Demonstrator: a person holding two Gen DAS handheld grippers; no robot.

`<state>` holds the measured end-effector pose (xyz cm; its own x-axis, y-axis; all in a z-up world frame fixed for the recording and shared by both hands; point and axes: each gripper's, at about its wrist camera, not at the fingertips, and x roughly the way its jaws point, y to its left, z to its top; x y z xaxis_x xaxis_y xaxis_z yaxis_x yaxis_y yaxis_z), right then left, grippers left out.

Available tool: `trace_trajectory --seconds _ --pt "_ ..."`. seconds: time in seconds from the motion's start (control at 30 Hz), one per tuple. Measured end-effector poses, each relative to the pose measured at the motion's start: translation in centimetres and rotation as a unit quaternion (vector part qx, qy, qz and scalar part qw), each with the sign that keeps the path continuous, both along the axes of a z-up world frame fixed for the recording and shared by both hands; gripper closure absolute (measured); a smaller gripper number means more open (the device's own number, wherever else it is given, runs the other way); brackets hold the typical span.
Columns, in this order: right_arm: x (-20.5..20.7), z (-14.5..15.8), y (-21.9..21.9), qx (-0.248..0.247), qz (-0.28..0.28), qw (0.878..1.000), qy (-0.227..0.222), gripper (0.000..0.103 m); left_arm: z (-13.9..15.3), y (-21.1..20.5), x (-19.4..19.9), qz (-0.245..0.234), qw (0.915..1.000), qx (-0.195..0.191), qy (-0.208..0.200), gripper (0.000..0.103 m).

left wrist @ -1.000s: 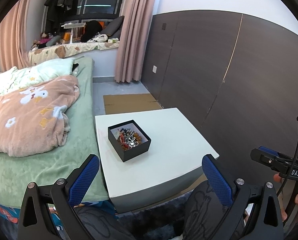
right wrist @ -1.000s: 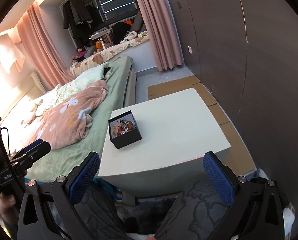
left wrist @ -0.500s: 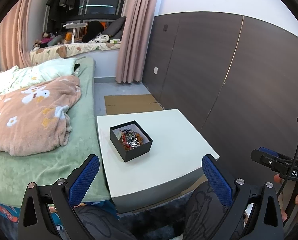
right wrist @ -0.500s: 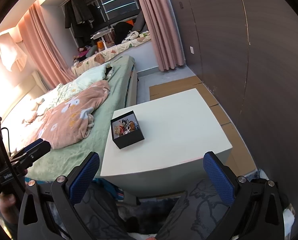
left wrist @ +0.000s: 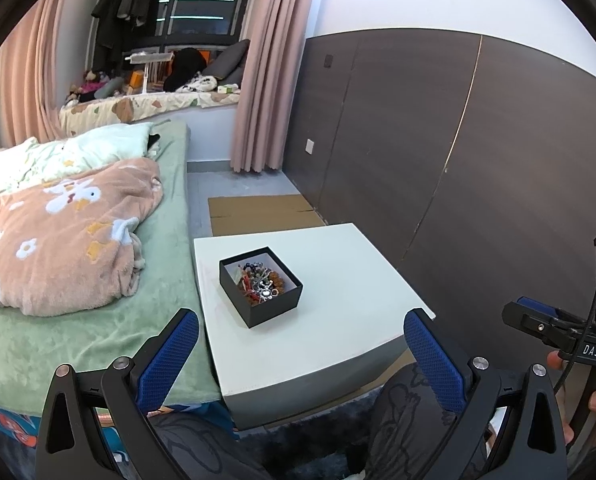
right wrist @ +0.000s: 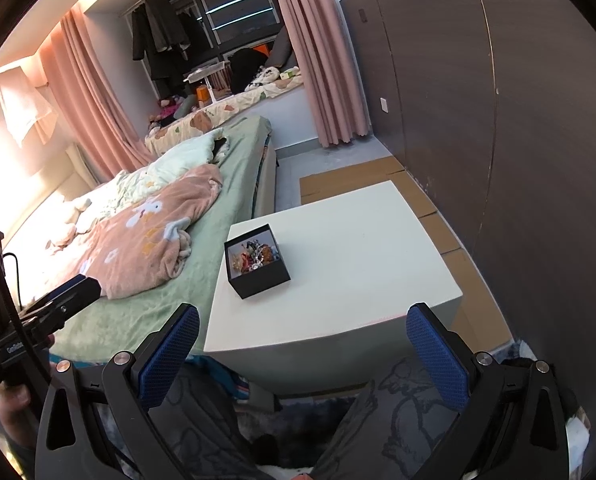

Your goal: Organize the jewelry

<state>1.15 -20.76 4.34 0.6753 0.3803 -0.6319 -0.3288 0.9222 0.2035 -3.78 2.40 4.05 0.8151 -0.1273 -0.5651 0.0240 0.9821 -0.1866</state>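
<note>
A small black open box [left wrist: 261, 286] [right wrist: 256, 261] stands on the left part of a white low table [left wrist: 349, 280] [right wrist: 349, 256]. Inside it lies a tangled heap of jewelry [left wrist: 260, 279] [right wrist: 255, 256], with beads, rings and red pieces. My left gripper [left wrist: 299, 346] is open, held short of the table's near edge with nothing between its blue-padded fingers. My right gripper [right wrist: 302, 342] is open as well, also in front of the near edge and holding nothing. Each gripper shows at the side of the other's view, held by a hand.
A bed [left wrist: 78, 320] with a green sheet and a peach flowered blanket [left wrist: 58, 236] touches the table's left side. A dark panelled wall [left wrist: 477, 168] runs along the right. Flattened cardboard [left wrist: 258, 208] lies on the floor beyond the table. The person's patterned trouser knees [right wrist: 397, 400] are below the grippers.
Both views have drifted slightly, so the table and box sit a little further right and up. Both grippers stay open and nothing was taken hold of.
</note>
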Motion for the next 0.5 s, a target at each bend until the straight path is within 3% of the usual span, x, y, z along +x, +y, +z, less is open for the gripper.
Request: trace_trajectory --seconds 0.5 --pt "-0.41 0.06 -0.42 0.007 0.001 1.0 0.004 0.0 -0.11 -0.39 -0.36 0.005 1.0 0.008 0.001 0.001"
